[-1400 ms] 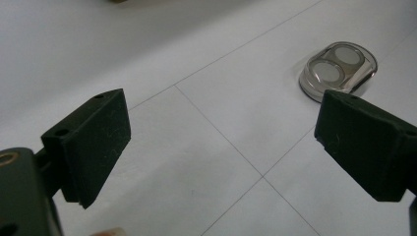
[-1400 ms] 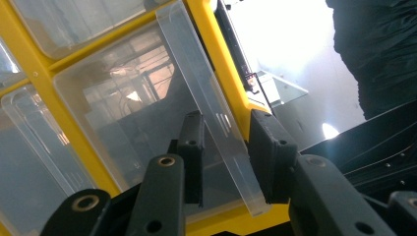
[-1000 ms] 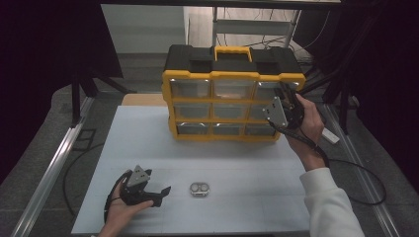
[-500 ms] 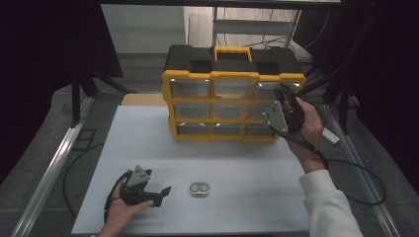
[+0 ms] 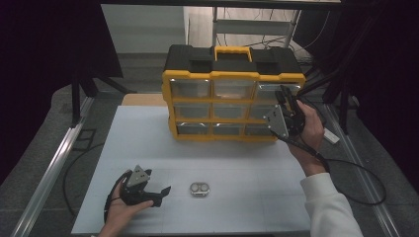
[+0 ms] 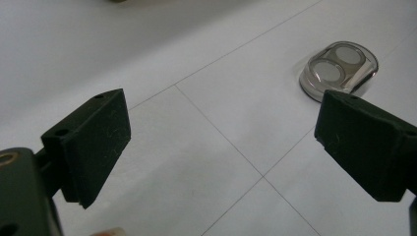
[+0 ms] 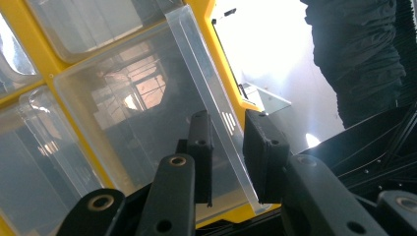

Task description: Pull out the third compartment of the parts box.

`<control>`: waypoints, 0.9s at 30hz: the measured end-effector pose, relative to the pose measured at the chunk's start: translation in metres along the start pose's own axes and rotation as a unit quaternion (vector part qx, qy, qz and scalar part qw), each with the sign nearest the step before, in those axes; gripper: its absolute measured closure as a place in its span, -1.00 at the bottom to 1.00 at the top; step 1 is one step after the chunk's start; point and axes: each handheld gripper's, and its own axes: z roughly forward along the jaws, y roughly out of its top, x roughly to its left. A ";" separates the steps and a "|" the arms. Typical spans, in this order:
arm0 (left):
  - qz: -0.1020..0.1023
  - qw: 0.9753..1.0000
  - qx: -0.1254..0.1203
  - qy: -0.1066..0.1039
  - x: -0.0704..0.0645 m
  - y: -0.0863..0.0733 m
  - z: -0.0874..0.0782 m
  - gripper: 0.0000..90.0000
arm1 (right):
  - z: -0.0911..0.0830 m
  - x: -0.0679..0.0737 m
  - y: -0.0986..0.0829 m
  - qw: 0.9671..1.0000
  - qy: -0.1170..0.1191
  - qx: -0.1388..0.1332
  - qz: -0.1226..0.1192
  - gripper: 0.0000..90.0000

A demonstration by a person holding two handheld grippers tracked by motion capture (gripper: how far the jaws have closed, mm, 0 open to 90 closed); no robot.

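Overhead, the right claw (image 5: 285,97) is at the top-right drawer (image 5: 276,90) of the yellow organizer (image 5: 232,101); the left claw (image 5: 160,192) rests on the counter (image 5: 237,163), wide open beside a small clear case (image 5: 199,188). Close up, the right claw's jaws pinch the drawer's clear lip (image 7: 223,123); pull straight and level.

The organiser (image 5: 232,74) is hard plastic: a matt black top and a glossy yellow frame. Its drawer (image 7: 147,113) is clear, smooth, shiny plastic. The small case (image 6: 339,69) is glossy see-through plastic. The surface (image 5: 148,143) is matt white, smooth. The gripper (image 6: 221,147) pads look matt black, faintly scuffed.
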 end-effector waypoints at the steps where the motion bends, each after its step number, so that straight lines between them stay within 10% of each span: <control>1: 0.000 1.000 0.000 0.000 0.000 0.000 0.000 -0.84 | -0.001 0.000 0.000 1.000 0.000 0.000 0.000 0.64; 27: 0.000 1.000 -0.001 0.000 -0.001 0.000 0.000 -0.84 | -0.014 -0.002 0.000 1.000 0.003 -0.006 -0.009 0.64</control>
